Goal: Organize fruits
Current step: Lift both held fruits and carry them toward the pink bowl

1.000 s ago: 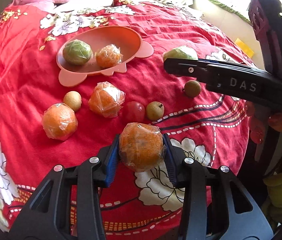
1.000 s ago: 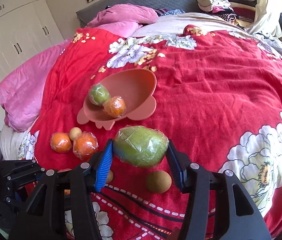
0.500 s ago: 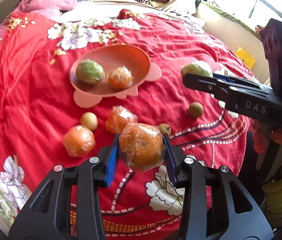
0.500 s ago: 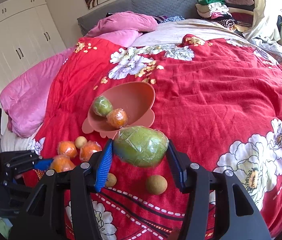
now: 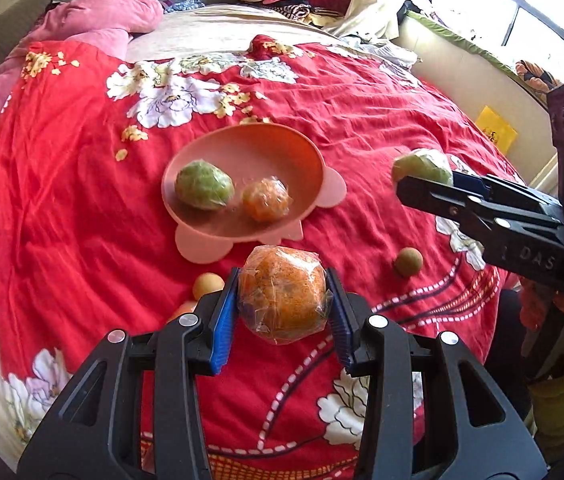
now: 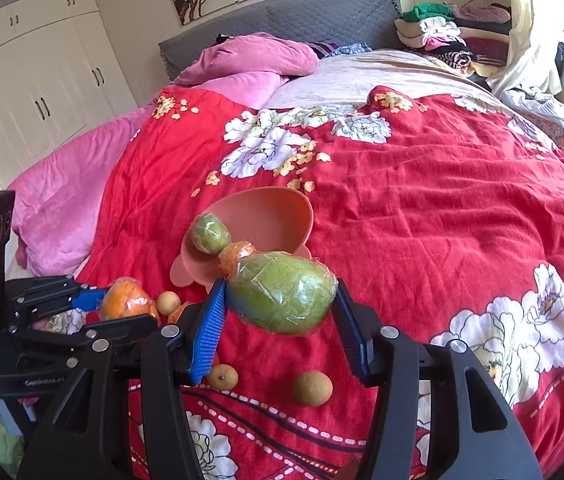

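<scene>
Two grippers, left gripper (image 5: 282,294) pinching wrapped orange (image 5: 282,296), right gripper (image 6: 280,294) clamped on wrapped mango (image 6: 282,292)

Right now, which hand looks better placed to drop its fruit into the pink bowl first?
Probably the left: its orange hangs just before the bowl's near rim. The right one's green fruit is off to that bowl's side.

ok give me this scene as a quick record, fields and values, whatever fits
surface: red floral bedspread
left gripper: shut on wrapped orange, held above the bed
right gripper: shut on wrapped green fruit, held above the bed
pink dish: holds one small wrapped green fruit and one small wrapped orange
loose on bed: small brown fruits, e.g.
</scene>
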A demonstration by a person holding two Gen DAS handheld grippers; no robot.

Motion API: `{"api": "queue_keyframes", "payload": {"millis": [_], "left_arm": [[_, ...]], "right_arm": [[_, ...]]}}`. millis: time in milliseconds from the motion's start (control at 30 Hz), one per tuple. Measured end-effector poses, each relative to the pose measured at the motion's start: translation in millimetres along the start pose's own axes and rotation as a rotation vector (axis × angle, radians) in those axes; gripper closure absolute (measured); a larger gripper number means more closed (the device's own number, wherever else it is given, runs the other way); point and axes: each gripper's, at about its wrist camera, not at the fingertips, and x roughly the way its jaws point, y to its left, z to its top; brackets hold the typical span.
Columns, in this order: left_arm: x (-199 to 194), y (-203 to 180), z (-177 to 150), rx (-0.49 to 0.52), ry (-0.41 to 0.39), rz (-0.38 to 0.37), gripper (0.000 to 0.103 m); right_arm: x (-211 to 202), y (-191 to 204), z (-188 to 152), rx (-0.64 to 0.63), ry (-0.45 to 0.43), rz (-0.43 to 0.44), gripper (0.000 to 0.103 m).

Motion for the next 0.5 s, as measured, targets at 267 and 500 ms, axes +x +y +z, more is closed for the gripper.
{"api": "queue_keyframes", "payload": {"millis": [267,500], "left_arm": [[9.7,8.8,14.5,0.007,0.009,0.002,0.07],[20.6,13.8,23.4,0.014,0.026,0.0,0.07]], "right_arm": [[5.7,4.3,5.9,-0.011,0.016,-0.005,0.052],[7.0,5.4,15.7,-0.018,0.008,-0.016,0.052]]}}
